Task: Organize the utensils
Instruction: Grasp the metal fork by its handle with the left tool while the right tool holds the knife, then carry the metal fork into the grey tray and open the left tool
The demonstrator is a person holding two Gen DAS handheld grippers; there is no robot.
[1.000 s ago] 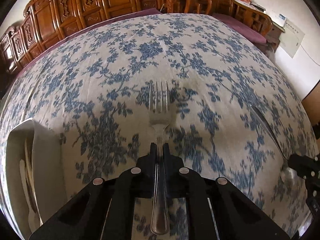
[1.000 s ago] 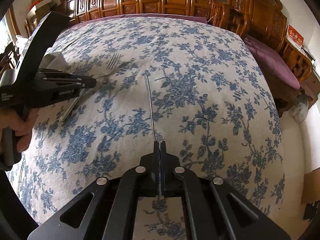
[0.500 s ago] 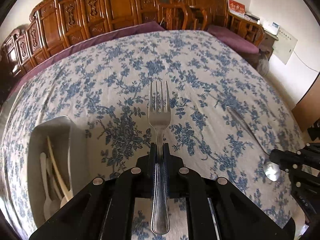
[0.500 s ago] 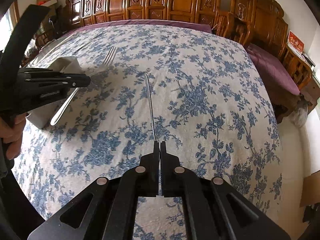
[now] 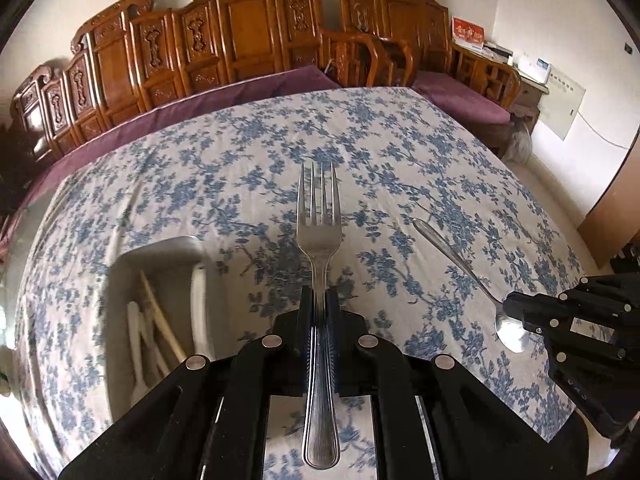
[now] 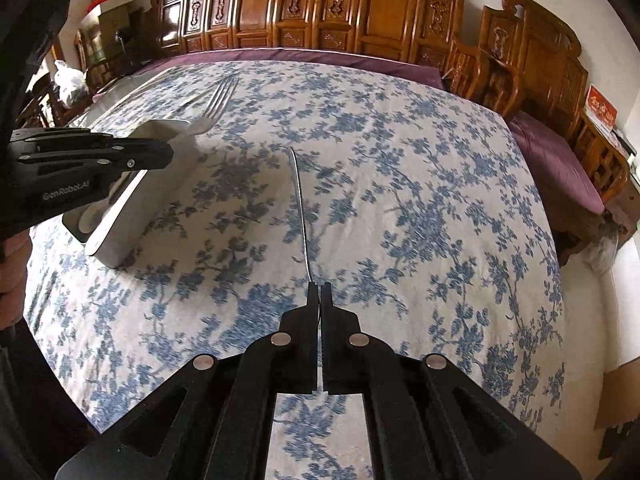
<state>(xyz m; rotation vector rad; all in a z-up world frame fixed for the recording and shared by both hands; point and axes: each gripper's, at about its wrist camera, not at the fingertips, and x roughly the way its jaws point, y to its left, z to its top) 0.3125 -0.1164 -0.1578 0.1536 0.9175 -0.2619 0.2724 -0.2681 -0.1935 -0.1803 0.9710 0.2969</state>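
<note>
My left gripper point(image 5: 318, 294) is shut on a steel fork point(image 5: 318, 220) at mid-handle, tines pointing ahead, held in the air above the floral tablecloth. Below and to its left stands a white utensil tray point(image 5: 160, 242) holding several pale utensils. My right gripper point(image 6: 320, 288) is shut on a steel spoon point(image 6: 301, 204), seen edge-on with its handle pointing forward. In the left wrist view the spoon point(image 5: 452, 256) hangs near its bowl from the right gripper point(image 5: 510, 314). The right wrist view shows the left gripper point(image 6: 166, 154) with the fork point(image 6: 218, 98) over the tray point(image 6: 120, 220).
A blue-flowered cloth point(image 5: 400, 152) covers the table. Carved wooden chairs point(image 5: 240, 36) with purple cushions point(image 6: 556, 164) line its far and right sides. A person's hand point(image 6: 14, 264) shows at the left edge of the right wrist view.
Both grippers have risen from the table with their utensils, the fork and spoon now lifted clear. The left gripper has drawn back, so more of the tray shows.
</note>
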